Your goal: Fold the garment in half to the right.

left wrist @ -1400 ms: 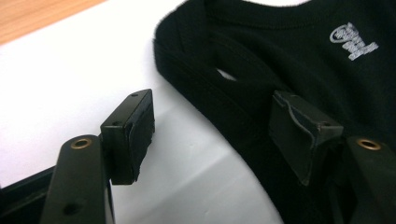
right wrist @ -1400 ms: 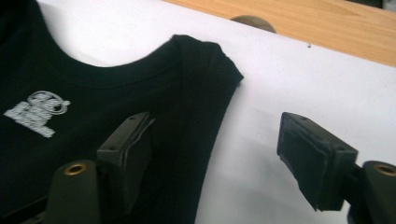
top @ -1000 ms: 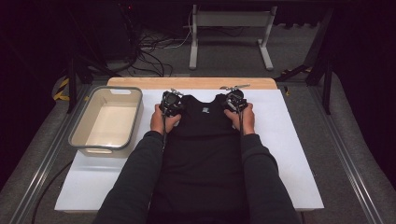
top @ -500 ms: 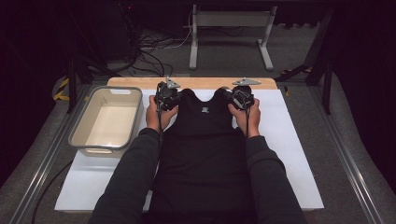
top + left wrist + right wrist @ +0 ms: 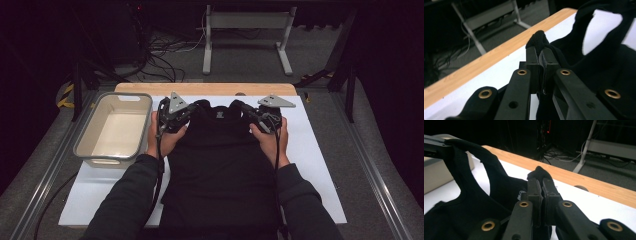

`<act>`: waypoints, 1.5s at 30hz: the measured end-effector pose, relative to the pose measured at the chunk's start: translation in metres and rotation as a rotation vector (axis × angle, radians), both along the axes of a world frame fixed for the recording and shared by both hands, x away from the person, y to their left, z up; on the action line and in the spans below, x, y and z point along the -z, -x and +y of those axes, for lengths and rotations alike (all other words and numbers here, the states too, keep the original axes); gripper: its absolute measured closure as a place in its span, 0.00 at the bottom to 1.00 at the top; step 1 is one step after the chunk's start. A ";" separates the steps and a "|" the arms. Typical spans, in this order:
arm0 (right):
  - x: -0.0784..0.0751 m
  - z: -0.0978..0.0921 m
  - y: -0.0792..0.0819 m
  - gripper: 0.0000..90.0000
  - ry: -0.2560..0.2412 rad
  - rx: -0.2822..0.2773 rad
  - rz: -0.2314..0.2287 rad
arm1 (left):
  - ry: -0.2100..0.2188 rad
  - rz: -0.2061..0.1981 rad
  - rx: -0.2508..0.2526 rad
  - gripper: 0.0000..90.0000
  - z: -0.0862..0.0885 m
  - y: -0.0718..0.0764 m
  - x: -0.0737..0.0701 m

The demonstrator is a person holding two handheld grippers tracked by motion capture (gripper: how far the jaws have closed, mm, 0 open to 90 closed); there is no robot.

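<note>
A black sleeveless top (image 5: 220, 170) lies spread on the white table cover (image 5: 312, 165), neck end toward the far edge. My left gripper (image 5: 192, 107) is shut on its left shoulder strap (image 5: 539, 40), whose fabric pokes out past the jaws. My right gripper (image 5: 245, 111) is shut on the right shoulder strap (image 5: 539, 173) in the same way. Both straps are lifted a little off the table and pulled apart, so the neckline (image 5: 218, 111) hangs open between them. In the right gripper view the other strap (image 5: 471, 151) stretches across the left side.
A beige plastic tub (image 5: 115, 130) stands on the table's left side, close to my left hand. The wooden table edge (image 5: 205, 88) runs along the far side. Beyond it are a metal stand (image 5: 247, 30) and cables on the floor.
Both grippers have moved outward and slightly away from me, spreading the two straps apart and widening the top's neck opening.
</note>
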State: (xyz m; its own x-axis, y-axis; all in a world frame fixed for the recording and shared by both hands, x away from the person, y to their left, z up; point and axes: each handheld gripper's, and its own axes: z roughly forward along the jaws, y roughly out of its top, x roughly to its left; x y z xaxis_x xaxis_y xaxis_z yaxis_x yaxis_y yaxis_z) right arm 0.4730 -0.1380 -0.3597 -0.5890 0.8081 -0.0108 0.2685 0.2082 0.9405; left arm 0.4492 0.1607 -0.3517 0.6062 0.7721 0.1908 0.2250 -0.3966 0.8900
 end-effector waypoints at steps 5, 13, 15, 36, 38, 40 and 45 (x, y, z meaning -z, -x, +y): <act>-0.011 -0.009 0.030 0.96 -0.011 -0.039 -0.054 | 0.013 -0.055 0.049 0.96 0.003 0.031 -0.011; -0.011 -0.013 0.080 0.96 -0.034 -0.138 -0.087 | 0.002 -0.078 0.128 0.96 0.011 0.082 -0.009; -0.007 -0.012 0.093 0.96 -0.026 -0.166 -0.093 | 0.007 -0.078 0.145 0.96 0.013 0.094 -0.006; 0.056 -0.027 0.210 0.94 0.067 -0.314 -0.013 | -0.053 0.060 0.334 0.91 0.030 0.199 0.061; 0.063 -0.027 0.217 0.94 0.079 -0.321 0.004 | -0.050 0.090 0.340 0.90 0.033 0.204 0.067; 0.068 -0.026 0.223 0.93 0.089 -0.326 0.014 | -0.037 0.114 0.346 0.89 0.034 0.211 0.073; 0.077 -0.026 0.232 0.85 0.107 -0.331 0.044 | -0.036 0.149 0.373 0.86 0.037 0.224 0.080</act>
State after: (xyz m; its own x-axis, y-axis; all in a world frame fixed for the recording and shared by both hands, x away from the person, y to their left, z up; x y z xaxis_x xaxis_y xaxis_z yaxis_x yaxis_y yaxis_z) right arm 0.2411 -0.1644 -0.4369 -0.8209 0.5686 -0.0534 0.2100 0.3875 0.8976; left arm 0.2254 0.1973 -0.4317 0.8669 0.4879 0.1028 0.1848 -0.5060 0.8425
